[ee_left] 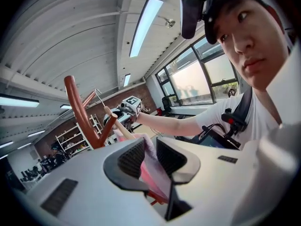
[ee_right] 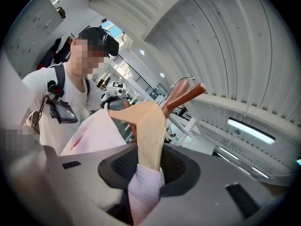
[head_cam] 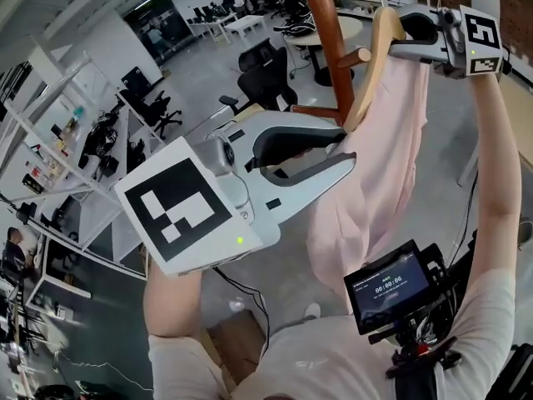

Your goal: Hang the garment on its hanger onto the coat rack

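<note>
A pale pink garment (head_cam: pixel 375 182) hangs on a wooden hanger (head_cam: pixel 375 65), held high beside the brown coat rack (head_cam: pixel 326 32). My right gripper (head_cam: pixel 400 36) is shut on the hanger's right arm, with cloth pinched in too (ee_right: pixel 149 166). In the right gripper view the hanger (ee_right: pixel 150 126) runs up to a metal hook (ee_right: pixel 181 81) close to a rack peg (ee_right: pixel 188 94); I cannot tell whether the hook rests on it. My left gripper (head_cam: pixel 341 152) is lower, shut on a fold of the garment (ee_left: pixel 150 168). In the left gripper view the rack (ee_left: pixel 77 109) stands ahead.
A small monitor (head_cam: pixel 391 286) sits on the person's chest rig, below the garment. Black office chairs (head_cam: pixel 262 77) and a white desk (head_cam: pixel 241 25) stand beyond the rack. White shelving (head_cam: pixel 50 140) fills the left side.
</note>
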